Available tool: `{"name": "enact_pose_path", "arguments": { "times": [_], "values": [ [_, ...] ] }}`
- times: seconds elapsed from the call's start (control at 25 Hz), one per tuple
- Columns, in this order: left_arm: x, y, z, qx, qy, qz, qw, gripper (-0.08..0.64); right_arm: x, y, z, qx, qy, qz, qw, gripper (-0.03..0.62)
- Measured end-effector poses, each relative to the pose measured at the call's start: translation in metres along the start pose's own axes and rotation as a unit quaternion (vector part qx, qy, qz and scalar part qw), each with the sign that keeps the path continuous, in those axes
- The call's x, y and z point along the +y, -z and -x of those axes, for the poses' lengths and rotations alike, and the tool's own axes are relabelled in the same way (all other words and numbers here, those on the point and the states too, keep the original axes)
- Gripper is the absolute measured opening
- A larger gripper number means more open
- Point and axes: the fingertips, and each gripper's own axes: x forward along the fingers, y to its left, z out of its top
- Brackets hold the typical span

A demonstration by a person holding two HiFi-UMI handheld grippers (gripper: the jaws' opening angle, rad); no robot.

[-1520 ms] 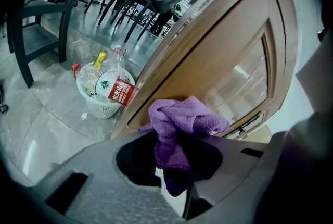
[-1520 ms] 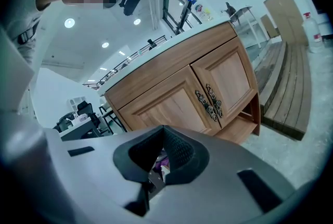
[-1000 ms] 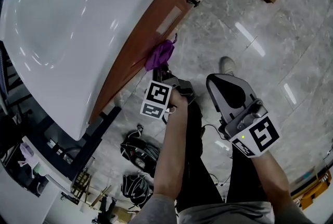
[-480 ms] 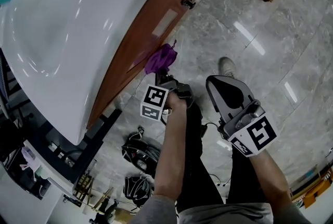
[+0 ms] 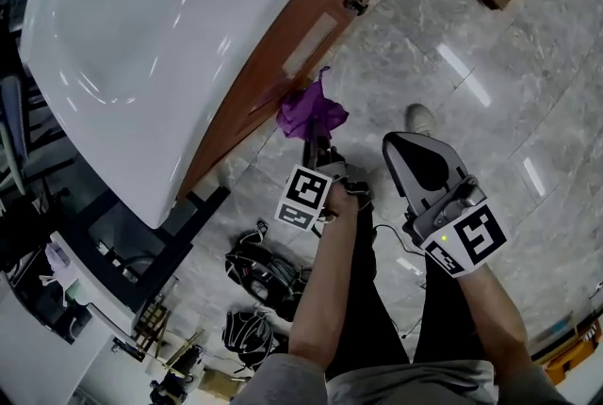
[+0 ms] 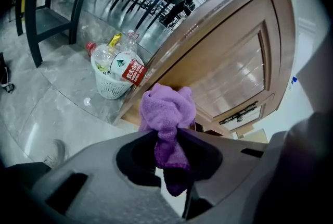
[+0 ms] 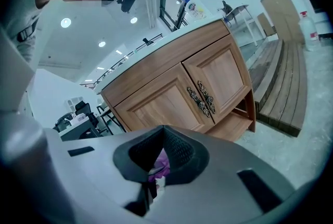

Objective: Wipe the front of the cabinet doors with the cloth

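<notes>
A purple cloth (image 5: 311, 111) is bunched up in my left gripper (image 5: 314, 142), which is shut on it. The cloth sits against the lower part of the brown wooden cabinet door (image 5: 283, 45). In the left gripper view the cloth (image 6: 167, 111) sticks out past the jaws towards the panelled door (image 6: 234, 72) with its dark handles (image 6: 240, 113). My right gripper (image 5: 400, 147) hangs to the right of the left one, away from the cabinet, jaws together and holding nothing. Ahead of it in the right gripper view are two cabinet doors (image 7: 171, 103) with ornate handles (image 7: 203, 98).
A white countertop (image 5: 160, 26) overhangs the cabinet. A white basket of bottles (image 6: 117, 79) stands on the grey tiled floor by the cabinet's end, with dark chairs (image 6: 52, 4) beyond. A wooden platform (image 7: 283, 87) lies right of the cabinet. Bags (image 5: 259, 267) lie on the floor.
The left gripper has drawn back a little from the cabinet with the cloth, which now stands up more loosely. The right gripper has hardly moved.
</notes>
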Motion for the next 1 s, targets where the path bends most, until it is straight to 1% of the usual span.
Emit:
{"name": "enact_pose_path", "arguments": {
  "times": [0.36, 0.52, 0.68, 0.76, 1.0],
  "values": [
    [-0.035, -0.003, 0.045, -0.015, 0.022, -0.006, 0.9996, 0.077, 0.005, -0.013, 0.012, 0.001, -0.017, 0.002, 1.000, 0.009],
    [-0.050, -0.005, 0.061, -0.017, 0.028, -0.010, 0.9994, 0.077, 0.008, -0.020, 0.016, 0.003, -0.028, 0.009, 1.000, 0.009],
    [-0.067, -0.007, 0.073, -0.011, 0.040, -0.020, 0.9989, 0.077, 0.007, -0.033, 0.017, -0.007, -0.027, 0.015, 0.999, 0.009],
    [-0.080, -0.009, 0.080, -0.011, 0.051, -0.021, 0.9984, 0.077, 0.008, -0.040, 0.018, -0.012, -0.029, 0.018, 0.999, 0.009],
    [-0.133, -0.023, 0.102, -0.030, 0.099, -0.027, 0.9943, 0.077, 0.006, -0.060, 0.019, -0.023, -0.028, 0.028, 0.999, 0.009]
  ]
}}
